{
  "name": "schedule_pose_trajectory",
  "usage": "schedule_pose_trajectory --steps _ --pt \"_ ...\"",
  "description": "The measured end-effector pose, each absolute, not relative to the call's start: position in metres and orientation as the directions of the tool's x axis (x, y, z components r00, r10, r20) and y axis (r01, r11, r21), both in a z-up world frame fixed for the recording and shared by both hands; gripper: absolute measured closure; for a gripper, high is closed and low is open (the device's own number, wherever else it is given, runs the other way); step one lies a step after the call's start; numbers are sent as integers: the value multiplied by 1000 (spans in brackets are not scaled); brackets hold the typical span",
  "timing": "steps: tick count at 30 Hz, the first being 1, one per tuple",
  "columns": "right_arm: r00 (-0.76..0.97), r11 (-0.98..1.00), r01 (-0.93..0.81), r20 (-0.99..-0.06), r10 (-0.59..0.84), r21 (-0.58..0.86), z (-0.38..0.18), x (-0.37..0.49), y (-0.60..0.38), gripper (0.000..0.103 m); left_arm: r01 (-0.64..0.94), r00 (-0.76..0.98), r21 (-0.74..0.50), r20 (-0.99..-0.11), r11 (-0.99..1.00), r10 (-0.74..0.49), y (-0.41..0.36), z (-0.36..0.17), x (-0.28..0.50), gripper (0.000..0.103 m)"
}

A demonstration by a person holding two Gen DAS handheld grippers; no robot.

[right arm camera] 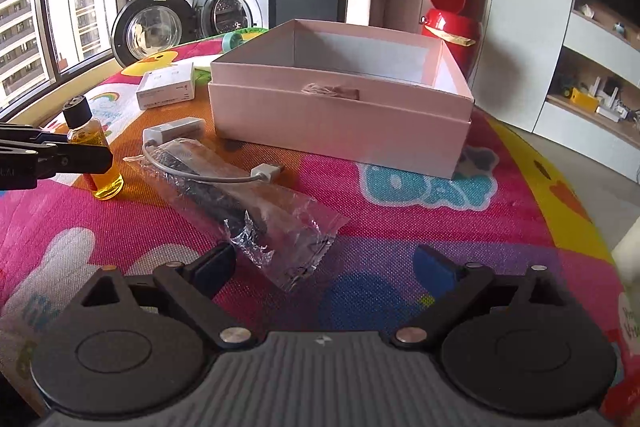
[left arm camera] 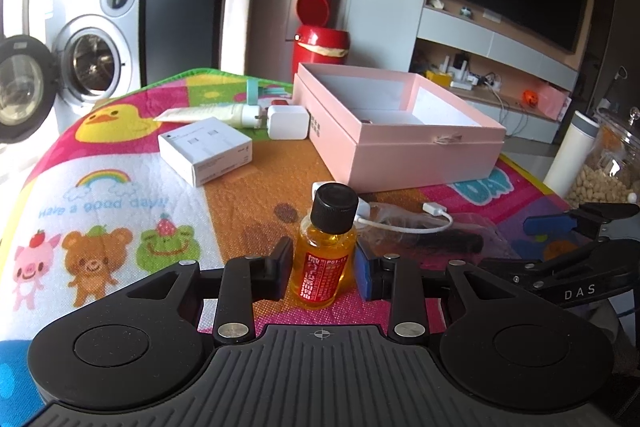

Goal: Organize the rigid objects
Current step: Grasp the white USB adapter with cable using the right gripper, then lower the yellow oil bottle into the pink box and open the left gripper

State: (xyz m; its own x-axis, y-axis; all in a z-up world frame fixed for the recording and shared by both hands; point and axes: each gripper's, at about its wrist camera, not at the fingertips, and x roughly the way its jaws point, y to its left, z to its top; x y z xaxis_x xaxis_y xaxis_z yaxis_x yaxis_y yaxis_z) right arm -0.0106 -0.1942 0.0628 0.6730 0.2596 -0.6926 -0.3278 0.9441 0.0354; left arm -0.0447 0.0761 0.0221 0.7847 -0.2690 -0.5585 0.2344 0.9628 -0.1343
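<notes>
Straddling the upright bottle (left arm camera: 326, 251) with small gaps on both sides, the left gripper (left arm camera: 325, 273) is narrow; the right gripper (right arm camera: 325, 269) gapes wide near the bag (right arm camera: 256, 203), bare mat (right arm camera: 400, 235) ahead.

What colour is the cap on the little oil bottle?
Black; the cap on the bottle shows best in the left wrist view.

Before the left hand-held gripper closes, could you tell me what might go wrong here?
The left hand-held gripper straddles the upright oil bottle; an uneven squeeze might tip it. Lifting it could snag the white cable behind it. The pink box wall may catch the bottle on the way in.
</notes>
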Motion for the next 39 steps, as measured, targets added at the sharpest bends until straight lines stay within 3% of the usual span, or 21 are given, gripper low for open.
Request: schedule_pose_trajectory --steps 2,9,11,15,17,20,25,31,39 --pt "659 939 -337 -695 286 68 62 -10 -196 0 230 786 -142 -556 963 -270 76 21 -42 68" --pt "592 919 -394 -756 280 31 67 -2 -186 0 227 795 -135 -547 965 -263 75 18 -39 67" --pt "595 908 -416 -741 312 49 77 -3 -182 18 235 792 -132 -548 963 -269 77 19 -41 67" --pt "664 873 -488 -648 373 3 100 -16 -160 21 232 796 -148 -539 961 -275 85 22 -45 70" --pt "678 847 -529 -628 384 -54 105 -17 -139 33 216 804 -158 -531 963 -268 92 26 -50 70" --pt "673 803 -582 -630 387 -129 101 -12 -101 48 192 816 -156 -523 969 -246 103 31 -60 70" --pt "680 784 -592 -639 361 -186 86 6 -59 49 169 822 -161 -522 972 -229 118 36 -72 70" --pt "657 797 -585 -665 356 -150 91 21 -55 78 200 808 -153 -533 968 -251 117 37 -79 70" --pt "708 833 -544 -588 391 -100 160 -22 -125 81 331 784 -120 -516 936 -344 84 50 -89 70"
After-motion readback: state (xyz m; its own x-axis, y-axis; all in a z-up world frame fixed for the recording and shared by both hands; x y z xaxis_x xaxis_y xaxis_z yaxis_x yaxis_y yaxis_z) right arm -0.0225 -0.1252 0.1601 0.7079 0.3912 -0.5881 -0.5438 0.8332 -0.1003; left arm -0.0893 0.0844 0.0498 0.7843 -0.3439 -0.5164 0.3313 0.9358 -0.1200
